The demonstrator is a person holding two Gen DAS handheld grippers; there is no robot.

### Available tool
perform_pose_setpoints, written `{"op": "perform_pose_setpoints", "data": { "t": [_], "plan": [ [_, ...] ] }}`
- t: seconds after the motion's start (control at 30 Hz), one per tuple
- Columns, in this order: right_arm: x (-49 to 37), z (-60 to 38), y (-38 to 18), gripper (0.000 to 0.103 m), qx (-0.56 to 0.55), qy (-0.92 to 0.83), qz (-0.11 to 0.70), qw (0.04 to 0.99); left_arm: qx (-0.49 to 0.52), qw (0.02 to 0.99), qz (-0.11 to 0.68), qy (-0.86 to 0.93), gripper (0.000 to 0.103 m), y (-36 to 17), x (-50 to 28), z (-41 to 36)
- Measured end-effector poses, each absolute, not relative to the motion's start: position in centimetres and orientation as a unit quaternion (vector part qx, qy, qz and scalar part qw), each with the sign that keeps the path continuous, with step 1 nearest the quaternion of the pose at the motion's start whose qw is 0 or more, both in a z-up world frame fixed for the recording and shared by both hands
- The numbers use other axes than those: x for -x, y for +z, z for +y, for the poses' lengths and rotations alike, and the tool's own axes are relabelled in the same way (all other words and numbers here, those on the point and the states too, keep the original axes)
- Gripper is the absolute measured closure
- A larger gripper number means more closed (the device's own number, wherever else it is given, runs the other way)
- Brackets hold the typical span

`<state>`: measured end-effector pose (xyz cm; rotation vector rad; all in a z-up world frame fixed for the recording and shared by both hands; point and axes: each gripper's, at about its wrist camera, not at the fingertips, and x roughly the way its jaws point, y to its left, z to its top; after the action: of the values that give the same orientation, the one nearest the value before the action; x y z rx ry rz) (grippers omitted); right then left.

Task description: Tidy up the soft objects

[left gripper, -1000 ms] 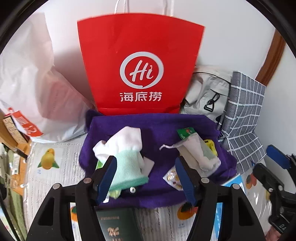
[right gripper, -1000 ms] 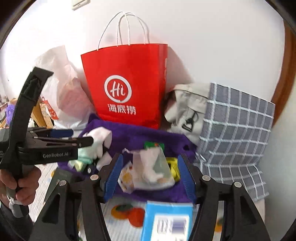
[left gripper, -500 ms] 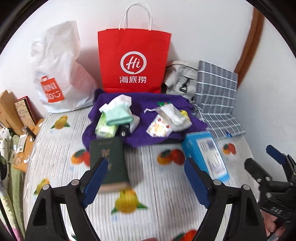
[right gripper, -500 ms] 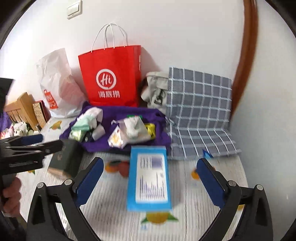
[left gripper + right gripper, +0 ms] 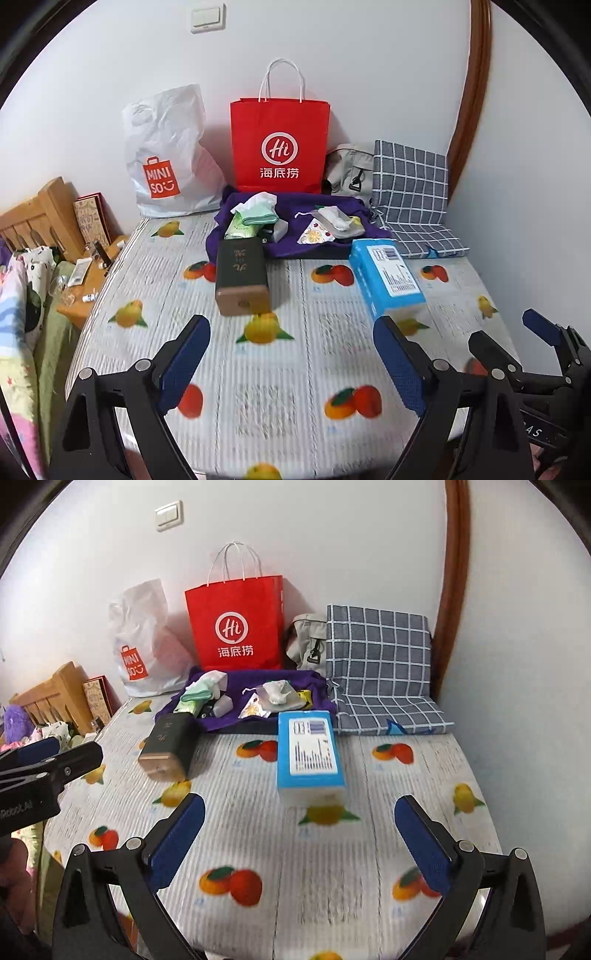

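One bed (image 5: 288,369) carries everything. At its far edge stand two bags: a red one (image 5: 279,146) reading "Hi 海底捞" and a white one (image 5: 166,155) reading "MINISO". One purple cloth (image 5: 295,214) before them holds the soft things. My left jaws (image 5: 288,365) and right jaws (image 5: 299,845) have just been opening and now stand spread, empty.

A bed (image 5: 280,398) covered by a white ribbed sheet printed with oranges and lemons carries everything in view. A dark green box (image 5: 242,275) and a blue box (image 5: 386,278) lie flat near its middle, just in front of a purple cloth (image 5: 295,236) heaped with small items. Along the wall stand a white plastic bag (image 5: 166,155), a red paper bag (image 5: 279,146), a grey bag (image 5: 349,171) and a checked cushion (image 5: 410,184).
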<state>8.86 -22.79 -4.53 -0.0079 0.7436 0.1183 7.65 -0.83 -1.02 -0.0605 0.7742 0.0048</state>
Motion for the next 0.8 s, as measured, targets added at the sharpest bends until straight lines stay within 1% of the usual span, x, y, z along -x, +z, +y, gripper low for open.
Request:
{"op": "perform_pose_setpoints", "data": {
  "t": [0.4, 0.8],
  "plan": [
    [-1.4, -24.8, -3.4, 0.002, -0.012, 0.042, 0.337, 0.94, 0.026, 0.939, 0.343, 0.004, 0.013, 0.7, -0.3, -2.0],
    [0.8, -24.7, -2.5, 0.002, -0.011, 0.047, 0.321, 0.946, 0.023, 0.944, 0.329, 0.012, 0.013, 1.2, 1.8, -2.0]
  ]
}}
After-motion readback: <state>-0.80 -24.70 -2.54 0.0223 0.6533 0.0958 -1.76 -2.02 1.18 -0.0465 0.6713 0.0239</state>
